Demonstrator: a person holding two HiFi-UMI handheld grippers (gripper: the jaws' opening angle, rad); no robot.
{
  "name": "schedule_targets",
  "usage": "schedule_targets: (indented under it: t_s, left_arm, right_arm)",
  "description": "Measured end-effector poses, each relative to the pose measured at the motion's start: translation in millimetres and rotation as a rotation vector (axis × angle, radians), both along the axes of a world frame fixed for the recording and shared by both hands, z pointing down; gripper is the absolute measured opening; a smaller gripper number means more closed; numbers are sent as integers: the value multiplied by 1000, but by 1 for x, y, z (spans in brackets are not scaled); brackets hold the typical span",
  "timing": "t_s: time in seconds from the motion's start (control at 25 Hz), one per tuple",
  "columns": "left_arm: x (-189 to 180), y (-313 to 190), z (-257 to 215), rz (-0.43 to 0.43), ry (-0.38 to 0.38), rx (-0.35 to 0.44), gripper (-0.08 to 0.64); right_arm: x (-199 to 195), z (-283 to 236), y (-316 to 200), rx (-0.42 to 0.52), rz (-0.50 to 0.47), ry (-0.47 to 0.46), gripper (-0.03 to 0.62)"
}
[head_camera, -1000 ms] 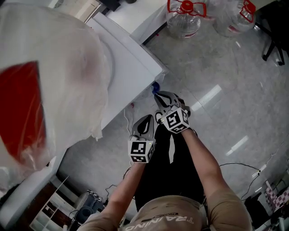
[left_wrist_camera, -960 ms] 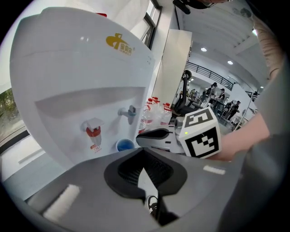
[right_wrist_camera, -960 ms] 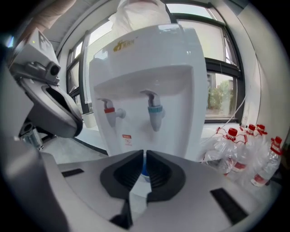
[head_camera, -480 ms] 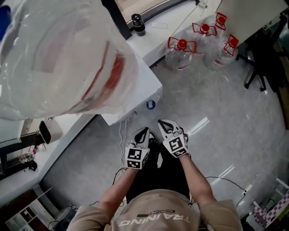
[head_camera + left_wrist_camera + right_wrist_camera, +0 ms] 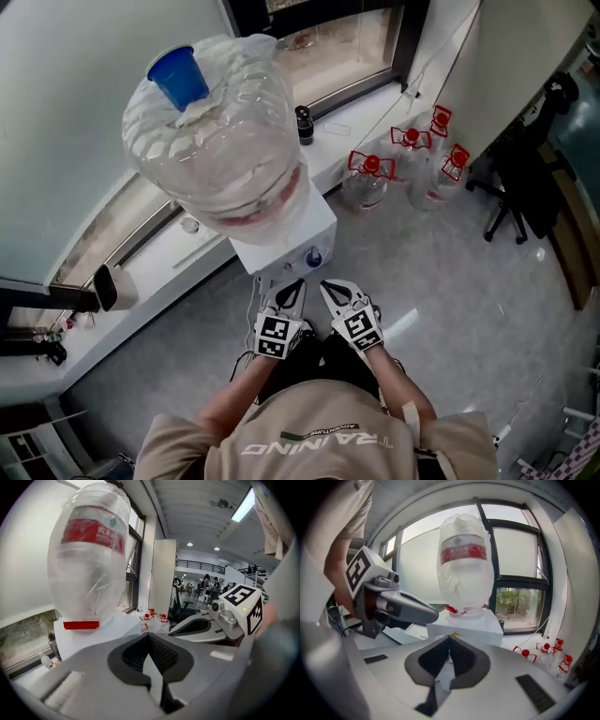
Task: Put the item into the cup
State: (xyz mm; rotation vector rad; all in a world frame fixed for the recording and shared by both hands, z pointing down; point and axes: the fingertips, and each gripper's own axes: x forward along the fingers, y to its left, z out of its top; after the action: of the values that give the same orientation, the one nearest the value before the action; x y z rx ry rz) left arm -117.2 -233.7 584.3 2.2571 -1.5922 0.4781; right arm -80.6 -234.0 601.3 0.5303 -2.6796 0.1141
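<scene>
Cup can't be told for sure: a blue round thing (image 5: 314,258) on the front of the white dispenser (image 5: 323,230), at 12 o'clock from both grippers and apart from them, may be a cup or a tap. Item can't be made out. Left gripper (image 5: 287,292) has its jaws closed tip to tip with nothing between. Right gripper (image 5: 337,294), just beside it at 3 o'clock, is likewise closed and empty. Bottle (image 5: 220,150) carries a red label (image 5: 96,529) with white Chinese characters, "农夫" legible. Shirt (image 5: 319,441) print reads "TRAINING".
</scene>
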Motion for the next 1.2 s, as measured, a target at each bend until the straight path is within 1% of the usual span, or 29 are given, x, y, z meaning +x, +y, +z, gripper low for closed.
schedule_targets:
  t_s: [0.08,0.2,0.44,0.56,0.76,0.84,0.92,1.0,1.12,1.2]
  left_arm:
    - [-5,-3,-15,-5,-13,18,8]
    - [-11,5,-28,-17,-19,19,8]
    - [-22,4,-64,-51,4,88,8]
    - [-25,4,-88,-56,7,130,8]
    - [-35,-18,-136,-87,17,246,8]
    - [-39,-25,-155,-99,31,283,8]
    - [-39,-27,-169,-97,61,291,8]
    - [-40,-24,-180,-92,72,299,8]
    - [-46,-22,-197,-100,42,331,8]
    - [-50,-21,-207,-111,36,347,8]
  right_arm:
    - [0,-16,1,19,-14,6,12]
    - [7,-39,6,21,-8,-6,12]
    - [13,-90,-3,90,-28,-34,12]
    - [18,-122,-5,114,1,-63,12]
    - [23,-175,-27,83,122,-130,12]
    - [24,-195,-31,73,131,-192,12]
    - [25,-211,-34,69,137,-231,12]
    - [26,-222,-37,88,147,-225,12]
    - [26,-235,-42,139,153,-217,11]
    - [24,-237,-41,149,146,-216,11]
